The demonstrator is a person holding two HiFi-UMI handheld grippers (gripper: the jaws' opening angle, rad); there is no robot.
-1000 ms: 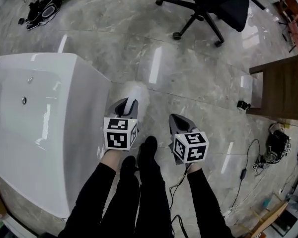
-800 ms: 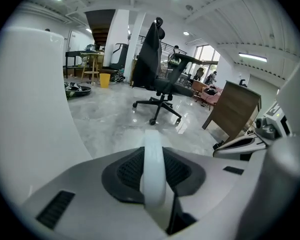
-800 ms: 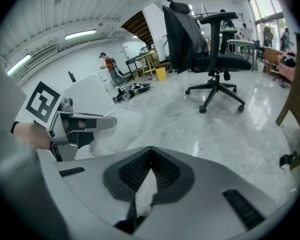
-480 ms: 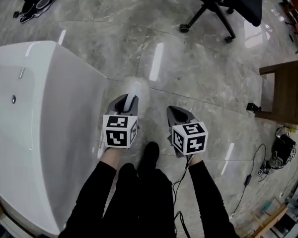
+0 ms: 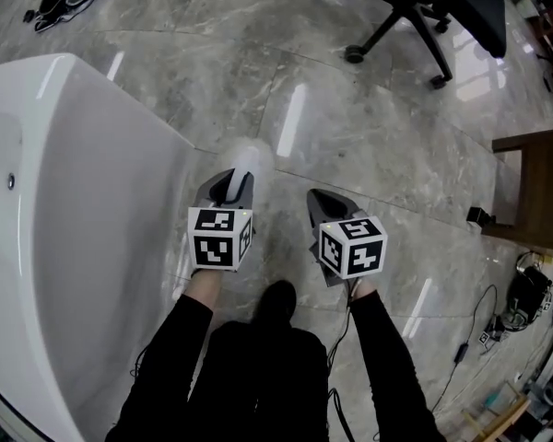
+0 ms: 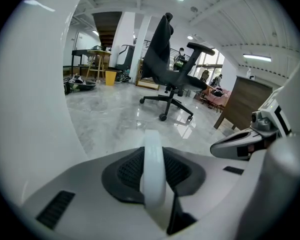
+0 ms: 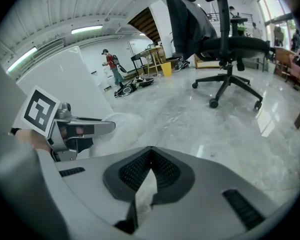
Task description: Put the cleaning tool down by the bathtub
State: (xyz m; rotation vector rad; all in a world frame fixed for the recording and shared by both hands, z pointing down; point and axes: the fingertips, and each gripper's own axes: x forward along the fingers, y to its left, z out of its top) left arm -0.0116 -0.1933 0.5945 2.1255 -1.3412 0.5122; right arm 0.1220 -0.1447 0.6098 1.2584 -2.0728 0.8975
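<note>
My left gripper (image 5: 232, 184) is shut on the white handle (image 6: 154, 184) of the cleaning tool, held over the floor just right of the white bathtub (image 5: 64, 210). The tool's fluffy white head (image 5: 254, 162) sticks out past the jaws and looks blurred. In the right gripper view the same head (image 7: 124, 125) shows beyond the left gripper (image 7: 80, 129), with the tub wall (image 7: 72, 79) behind. My right gripper (image 5: 315, 199) hovers beside the left one. Its jaws meet at the tips (image 7: 150, 149) with nothing between them.
A black office chair (image 5: 424, 12) stands on the grey marble floor at the top right. A brown wooden cabinet (image 5: 544, 182) is at the right edge, with a small black device (image 5: 479, 215) and cables (image 5: 516, 302) near it. The person's black shoe (image 5: 276, 302) is below the grippers.
The view has slid: the bathtub now sits further left and the chair further right and higher. Both grippers keep their pose, and the left one still holds the tool.
</note>
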